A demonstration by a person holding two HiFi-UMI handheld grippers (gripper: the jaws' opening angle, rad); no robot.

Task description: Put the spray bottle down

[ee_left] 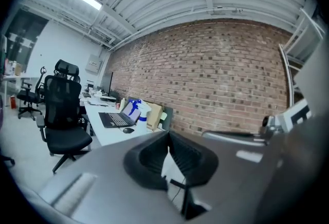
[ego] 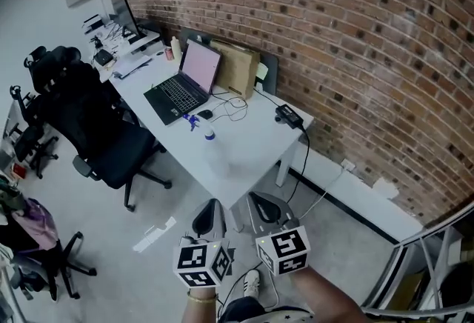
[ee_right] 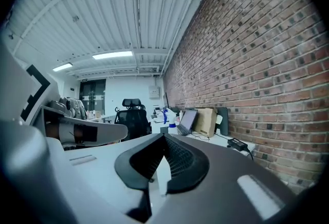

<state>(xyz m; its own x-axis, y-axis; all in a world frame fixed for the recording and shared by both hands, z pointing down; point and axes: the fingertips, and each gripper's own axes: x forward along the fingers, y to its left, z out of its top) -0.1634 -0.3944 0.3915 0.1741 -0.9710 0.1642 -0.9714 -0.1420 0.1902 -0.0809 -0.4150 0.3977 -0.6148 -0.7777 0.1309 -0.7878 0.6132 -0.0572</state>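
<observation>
The spray bottle point(ego: 209, 134), white with a blue trigger head, stands upright on the white desk point(ego: 248, 162) in front of the laptop point(ego: 184, 87). The left gripper view has the bottle point(ee_left: 134, 110) far off, and so does the right gripper view, where the bottle point(ee_right: 165, 115) is small. My left gripper point(ego: 209, 216) and right gripper point(ego: 265, 209) hover side by side over the floor, well short of the desk's near end. The left gripper point(ee_left: 168, 135) and the right gripper point(ee_right: 164, 138) are both shut with nothing in them.
A black office chair point(ego: 100, 132) stands left of the desk. A brown paper bag point(ego: 237, 66) leans on the brick wall point(ego: 355, 40). A power adapter point(ego: 287, 115) and cables lie at the desk's right end. More chairs and cluttered desks are farther left.
</observation>
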